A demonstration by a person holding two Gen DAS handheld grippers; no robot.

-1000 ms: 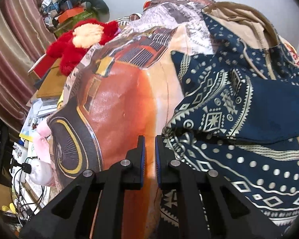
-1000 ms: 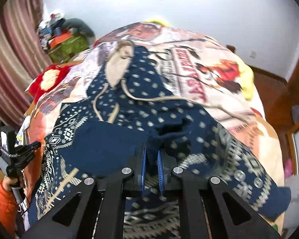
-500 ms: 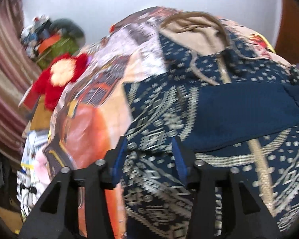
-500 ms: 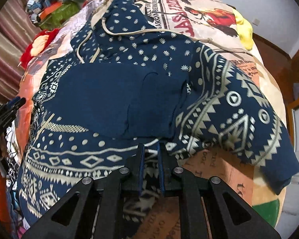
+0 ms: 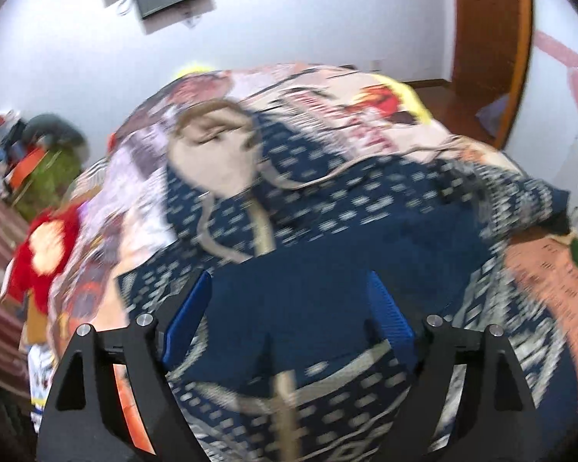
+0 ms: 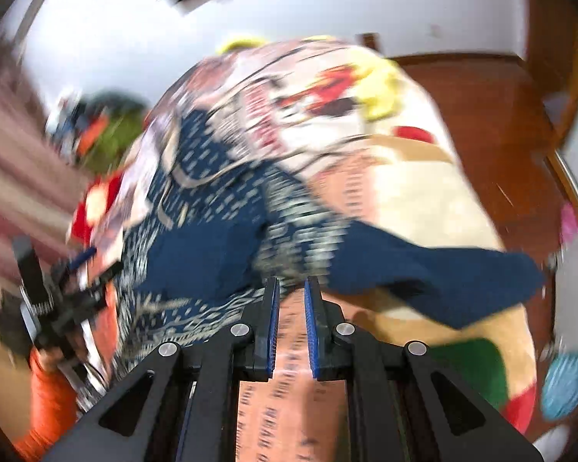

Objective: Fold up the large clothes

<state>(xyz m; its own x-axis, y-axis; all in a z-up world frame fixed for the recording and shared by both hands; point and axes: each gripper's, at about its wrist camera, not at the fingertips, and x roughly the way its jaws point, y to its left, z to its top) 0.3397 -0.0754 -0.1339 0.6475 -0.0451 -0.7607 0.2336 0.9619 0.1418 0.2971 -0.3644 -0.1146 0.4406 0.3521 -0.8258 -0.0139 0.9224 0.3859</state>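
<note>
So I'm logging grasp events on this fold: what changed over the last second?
The left claw went from shut beside the hoodie to wide open over its navy front. The right claw, shut a second ago, has parted a little and now sits over the printed blanket, holding nothing. Both cameras tipped up. The hoodie stays spread on the blanket, the red plush toy beside it.

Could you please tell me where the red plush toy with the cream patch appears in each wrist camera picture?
Left wrist view: the red plush toy with the cream patch lies at the far left edge, beside the patterned bedspread.
Right wrist view: it sits left of centre, blurred, above the left gripper.
Shared landmark: the navy patterned hoodie, just right of the toy in both.
</note>
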